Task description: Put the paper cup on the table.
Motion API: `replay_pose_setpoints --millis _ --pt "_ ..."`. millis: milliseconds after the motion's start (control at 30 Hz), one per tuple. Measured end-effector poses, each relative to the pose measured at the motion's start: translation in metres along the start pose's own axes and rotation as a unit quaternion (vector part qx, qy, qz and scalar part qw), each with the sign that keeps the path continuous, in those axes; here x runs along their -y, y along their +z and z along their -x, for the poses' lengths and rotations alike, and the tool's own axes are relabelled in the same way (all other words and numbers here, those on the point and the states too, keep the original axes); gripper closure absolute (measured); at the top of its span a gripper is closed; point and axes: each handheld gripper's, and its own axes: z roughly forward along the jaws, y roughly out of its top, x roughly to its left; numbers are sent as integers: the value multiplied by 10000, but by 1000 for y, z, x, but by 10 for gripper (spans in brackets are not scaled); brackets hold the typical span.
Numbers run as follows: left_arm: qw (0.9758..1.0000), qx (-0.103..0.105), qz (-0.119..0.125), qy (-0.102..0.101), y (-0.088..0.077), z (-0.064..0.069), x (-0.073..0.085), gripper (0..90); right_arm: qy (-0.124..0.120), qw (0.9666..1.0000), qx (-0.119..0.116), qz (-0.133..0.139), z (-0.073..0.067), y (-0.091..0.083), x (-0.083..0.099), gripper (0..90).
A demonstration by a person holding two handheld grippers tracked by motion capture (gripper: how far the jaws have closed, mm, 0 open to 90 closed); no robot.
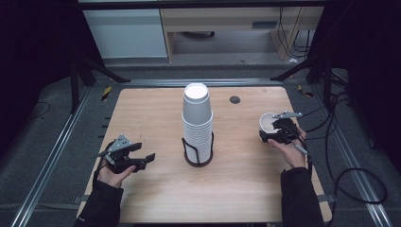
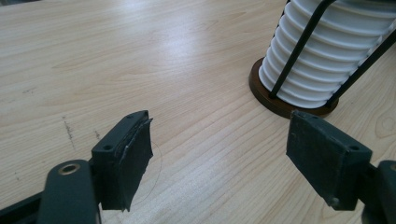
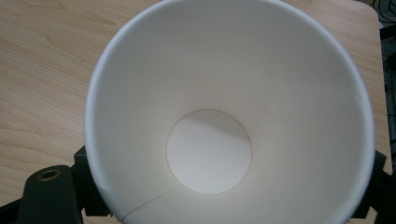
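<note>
Wooden table point(image 1: 156, 189): right gripper point(image 1: 273, 135) pinches a cup point(image 1: 267, 122) right of the stack point(image 1: 197, 124); left gripper point(image 1: 142, 158) spread, empty.

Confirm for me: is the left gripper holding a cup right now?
No, the left gripper has its jaws apart over bare table, with nothing between them; the stack of cups stands beyond.

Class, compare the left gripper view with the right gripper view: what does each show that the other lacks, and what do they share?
Left gripper view alone: the open left claw with nothing between its jaws, and the stack of white cups in its wire holder on a round brown base.

Right gripper view alone: the inside of a single white cup, held in the right claw.

Shared: the wooden table.
</note>
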Motion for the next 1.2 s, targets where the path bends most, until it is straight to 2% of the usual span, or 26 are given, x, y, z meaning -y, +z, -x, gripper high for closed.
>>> replay_pose_setpoints --millis 400,667,733,800,900,1033,1133,1200 --pt "10000 -45 -32 32 -1 0 0 217 140 9995 -15 -281 5 13 4 159" --pt "9999 -37 -73 61 0 -1 0 217 78 9991 -43 -411 4 18 6 152" --pt "9999 -37 -74 63 0 -1 0 217 104 9989 -137 -432 4 18 5 147" --pt "9999 -38 -78 69 0 -1 0 216 92 9986 -95 -502 3 18 5 133" --pt "9999 -37 -76 67 -1 -1 0 214 56 9982 -97 -597 3 20 6 53" --pt "10000 -36 -73 52 -1 -1 0 213 62 9982 -294 -518 2 14 5 18" --pt "9999 -58 -65 60 -2 -2 0 212 -3 9986 -356 -402 0 2 3 13" --pt "9999 -70 -63 63 -3 -2 0 211 -115 9987 -268 -408 -3 -8 2 11"
